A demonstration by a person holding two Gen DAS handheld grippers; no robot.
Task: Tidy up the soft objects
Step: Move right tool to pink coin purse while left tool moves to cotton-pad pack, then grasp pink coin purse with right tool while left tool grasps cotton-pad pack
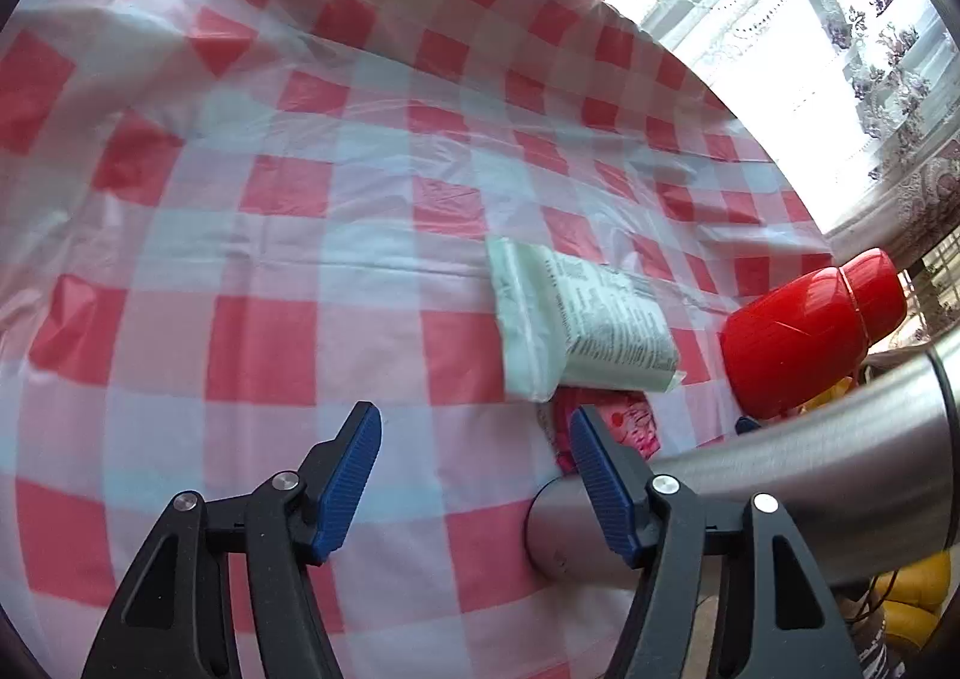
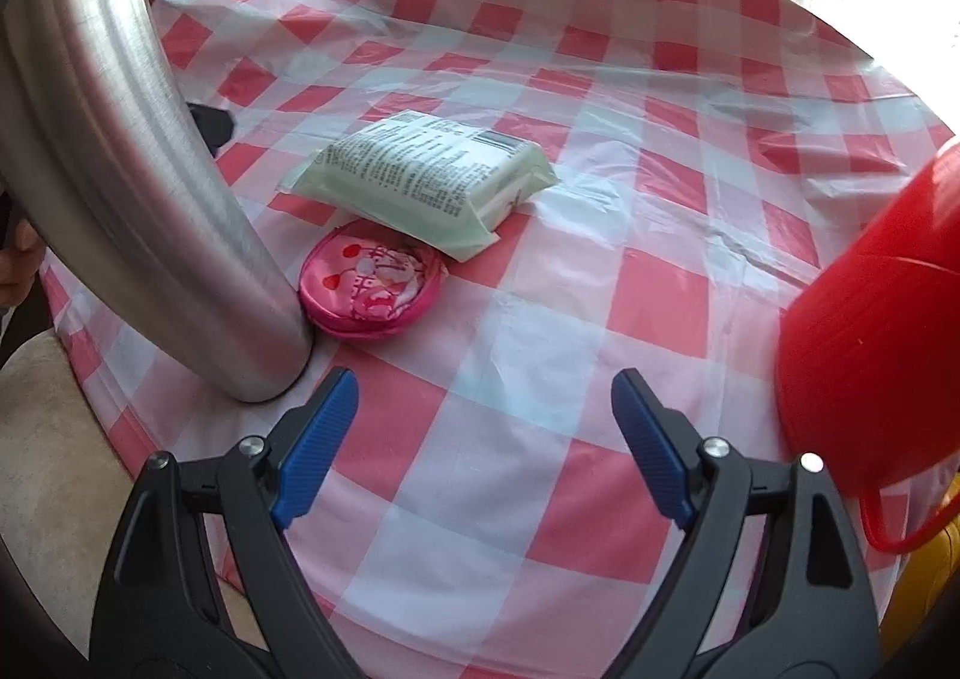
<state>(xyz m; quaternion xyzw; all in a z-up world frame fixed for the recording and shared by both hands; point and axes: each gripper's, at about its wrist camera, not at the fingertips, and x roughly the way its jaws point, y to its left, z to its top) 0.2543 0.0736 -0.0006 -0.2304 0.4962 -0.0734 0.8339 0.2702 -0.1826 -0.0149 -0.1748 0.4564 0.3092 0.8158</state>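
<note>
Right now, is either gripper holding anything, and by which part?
Nothing is held. The left gripper and right gripper both stand open over the checked tablecloth, nothing between their pads.

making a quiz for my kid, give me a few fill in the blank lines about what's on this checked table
1. The pale green wipes pack rests partly on top of the round ____ pouch.
2. The tablecloth is checked in white and ____.
3. The steel flask stands right beside the pouch, while the ____ plastic jug sits apart at the other side.
4. Both grippers, left and right, are ____, holding nothing.

Missing words: pink; red; red; open
</note>
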